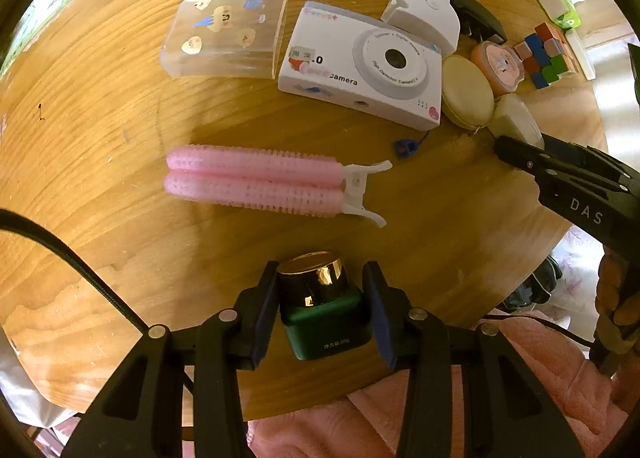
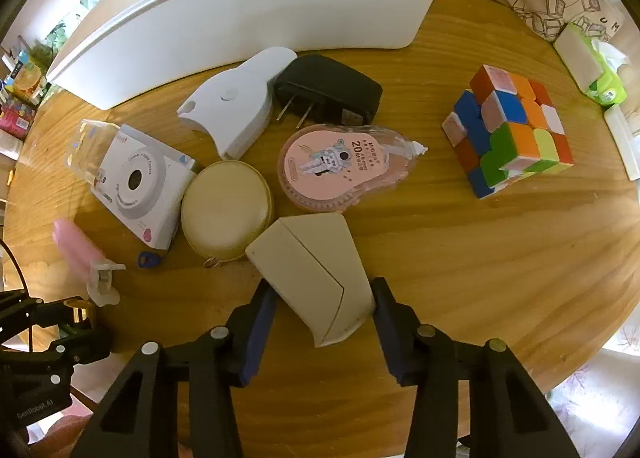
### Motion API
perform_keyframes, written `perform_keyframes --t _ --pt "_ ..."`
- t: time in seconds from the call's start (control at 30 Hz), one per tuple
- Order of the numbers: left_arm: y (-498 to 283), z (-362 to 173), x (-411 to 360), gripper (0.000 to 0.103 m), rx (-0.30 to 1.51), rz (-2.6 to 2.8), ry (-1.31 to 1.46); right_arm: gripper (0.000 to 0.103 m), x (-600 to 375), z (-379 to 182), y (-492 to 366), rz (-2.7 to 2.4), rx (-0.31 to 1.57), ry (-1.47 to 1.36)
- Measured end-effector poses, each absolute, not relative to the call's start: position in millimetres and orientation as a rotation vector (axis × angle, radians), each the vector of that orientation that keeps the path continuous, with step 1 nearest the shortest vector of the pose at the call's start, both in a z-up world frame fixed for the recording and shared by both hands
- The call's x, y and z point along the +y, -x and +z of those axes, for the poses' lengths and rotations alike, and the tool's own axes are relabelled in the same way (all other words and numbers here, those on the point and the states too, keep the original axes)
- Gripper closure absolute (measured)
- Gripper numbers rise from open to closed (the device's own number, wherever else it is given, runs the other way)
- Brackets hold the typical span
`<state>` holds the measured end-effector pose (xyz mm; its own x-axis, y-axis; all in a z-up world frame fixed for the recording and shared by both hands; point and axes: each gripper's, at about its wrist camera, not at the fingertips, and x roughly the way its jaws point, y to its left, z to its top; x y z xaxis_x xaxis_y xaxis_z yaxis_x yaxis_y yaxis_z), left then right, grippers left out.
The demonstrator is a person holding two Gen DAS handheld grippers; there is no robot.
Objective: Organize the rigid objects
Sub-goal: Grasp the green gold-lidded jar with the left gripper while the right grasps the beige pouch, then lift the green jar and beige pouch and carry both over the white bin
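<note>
Gripping green jar (image 1: 326, 314) with gold lid, left claw (image 1: 325, 312) sits bottom centre of left view, pads against jar sides. Right claw (image 2: 324, 322), bottom centre of right view, clamps cream wedge-shaped case (image 2: 316, 270) on wooden tabletop (image 2: 460, 258). Beyond jar: pink hair clip (image 1: 264, 183). Farther: toy camera (image 1: 364, 63), round beige pouch (image 2: 228, 209), pink tape dispenser (image 2: 340, 165), puzzle cube (image 2: 512, 129) at right. White bin (image 2: 248, 17) along top.

Desk (image 1: 100, 105) is wide open on the left; right side's jammed between toy camera (image 1: 360, 65) and puzzle cube (image 2: 512, 129).
</note>
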<state>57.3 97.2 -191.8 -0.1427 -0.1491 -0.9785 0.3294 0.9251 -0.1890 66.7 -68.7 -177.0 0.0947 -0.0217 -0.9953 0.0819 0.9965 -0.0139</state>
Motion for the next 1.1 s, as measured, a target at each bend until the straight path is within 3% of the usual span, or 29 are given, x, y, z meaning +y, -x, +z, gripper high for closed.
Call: perform_keyframes --t 0.3,1.1 --pt "-56 -192 95 0.058 1.669 -0.376 -0.137 0.066 -75 -178 -57 -0.058 1.464 -0.061" --pt "-36 -151 109 0.059 1.572 -0.327 -0.119 0.067 -121 -138 -17 -0.002 1.410 -0.085"
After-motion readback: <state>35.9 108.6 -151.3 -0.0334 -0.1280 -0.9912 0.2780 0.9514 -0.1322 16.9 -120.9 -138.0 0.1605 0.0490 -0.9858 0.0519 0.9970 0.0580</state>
